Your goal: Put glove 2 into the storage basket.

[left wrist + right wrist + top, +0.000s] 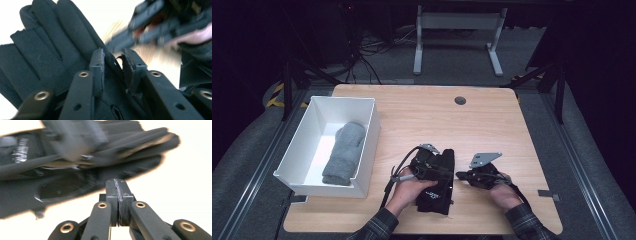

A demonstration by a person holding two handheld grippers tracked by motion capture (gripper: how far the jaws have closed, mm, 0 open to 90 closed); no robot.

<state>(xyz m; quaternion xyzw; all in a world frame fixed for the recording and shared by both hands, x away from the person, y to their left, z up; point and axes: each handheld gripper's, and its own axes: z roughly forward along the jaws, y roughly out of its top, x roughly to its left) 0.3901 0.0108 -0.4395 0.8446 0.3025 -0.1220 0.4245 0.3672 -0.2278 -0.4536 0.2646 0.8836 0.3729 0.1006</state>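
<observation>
Black glove [438, 184] lies flat on the bench [492, 125], near edge, centre; left gripper [432, 167] sits over it — jaws parted narrowly, glove fabric between the pads [98, 65] but not pinched; right gripper [460, 175] just right of the glove, jaws pressed together on nothing, tips beside the glove's edge; white bin [362, 165] at left of bench holds a grey mitten [343, 154] — well apart from the glove.

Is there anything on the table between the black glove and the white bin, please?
Nothing visible: bare wood lies between the black glove and the white bin. The left gripper sits on the glove, on its far side from the bin. A grey towel already lies inside.
</observation>
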